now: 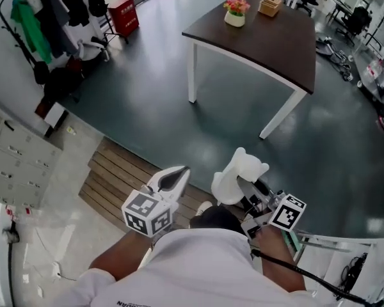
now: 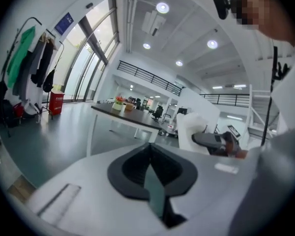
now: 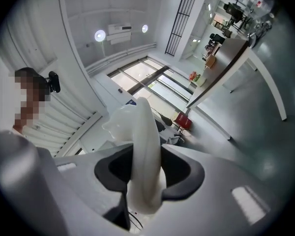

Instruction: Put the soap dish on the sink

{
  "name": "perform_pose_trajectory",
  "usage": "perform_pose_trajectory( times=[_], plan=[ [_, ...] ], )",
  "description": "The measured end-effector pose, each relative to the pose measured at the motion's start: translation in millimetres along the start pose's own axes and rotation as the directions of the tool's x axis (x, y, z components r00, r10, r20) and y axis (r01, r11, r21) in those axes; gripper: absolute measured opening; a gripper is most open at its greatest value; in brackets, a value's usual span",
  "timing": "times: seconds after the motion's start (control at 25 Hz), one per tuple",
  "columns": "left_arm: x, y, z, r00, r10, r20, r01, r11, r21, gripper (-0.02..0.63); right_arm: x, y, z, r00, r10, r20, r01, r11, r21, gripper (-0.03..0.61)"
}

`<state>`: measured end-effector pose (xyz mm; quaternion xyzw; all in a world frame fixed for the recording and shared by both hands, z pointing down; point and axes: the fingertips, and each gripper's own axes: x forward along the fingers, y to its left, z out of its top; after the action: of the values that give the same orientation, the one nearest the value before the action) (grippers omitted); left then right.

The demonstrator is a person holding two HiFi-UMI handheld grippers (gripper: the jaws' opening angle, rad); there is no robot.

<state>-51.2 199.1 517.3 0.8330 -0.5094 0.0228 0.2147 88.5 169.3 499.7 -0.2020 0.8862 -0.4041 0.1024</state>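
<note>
The white soap dish is held on edge, upright, between the jaws of my right gripper. In the right gripper view the soap dish fills the gap of my right gripper, and both pads press on it. My left gripper is held beside it to the left, jaws together with nothing between them. The left gripper view shows my left gripper shut, with the soap dish off to its right. No sink shows in any view.
A dark-topped table on white legs stands ahead, bearing a flower pot and a small box. A coat rack and a red bin are at the far left. A wooden slat mat lies below my left gripper.
</note>
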Motion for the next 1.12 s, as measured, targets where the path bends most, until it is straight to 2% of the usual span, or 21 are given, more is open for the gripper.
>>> perform_pose_trajectory(
  times=[0.12, 0.28, 0.44, 0.64, 0.92, 1.12],
  plan=[
    [34.1, -7.3, 51.8, 0.999, -0.033, 0.002, 0.033, 0.999, 0.001, 0.005, 3.9, 1.5, 43.6, 1.0, -0.009, 0.012, 0.009, 0.999, 0.038, 0.137],
    [60.7, -14.7, 99.7, 0.999, -0.048, 0.006, 0.048, 0.999, 0.026, 0.005, 5.8, 12.1, 90.0, 1.0, -0.009, 0.026, 0.009, 1.0, -0.007, 0.137],
    [78.6, -16.9, 113.6, 0.998, -0.056, -0.02, 0.057, 0.997, 0.054, 0.005, 6.7, 11.1, 112.2, 0.998, -0.009, 0.066, 0.01, 1.0, -0.018, 0.137],
    [90.5, -8.4, 119.1, 0.997, -0.065, -0.041, 0.068, 0.994, 0.082, 0.005, 15.4, -6.5, 113.0, 0.996, -0.026, 0.084, 0.025, 1.0, 0.019, 0.137],
    [131.0, 15.3, 126.3, 0.995, -0.089, -0.054, 0.093, 0.993, 0.071, 0.005, 32.4, -38.9, 135.3, 0.994, -0.06, 0.095, 0.057, 0.998, 0.034, 0.137],
    [174.5, 59.8, 155.9, 0.994, -0.1, -0.039, 0.103, 0.992, 0.079, 0.005, 77.8, -70.3, 168.7, 0.993, -0.079, 0.083, 0.075, 0.996, 0.053, 0.137]
  ],
)
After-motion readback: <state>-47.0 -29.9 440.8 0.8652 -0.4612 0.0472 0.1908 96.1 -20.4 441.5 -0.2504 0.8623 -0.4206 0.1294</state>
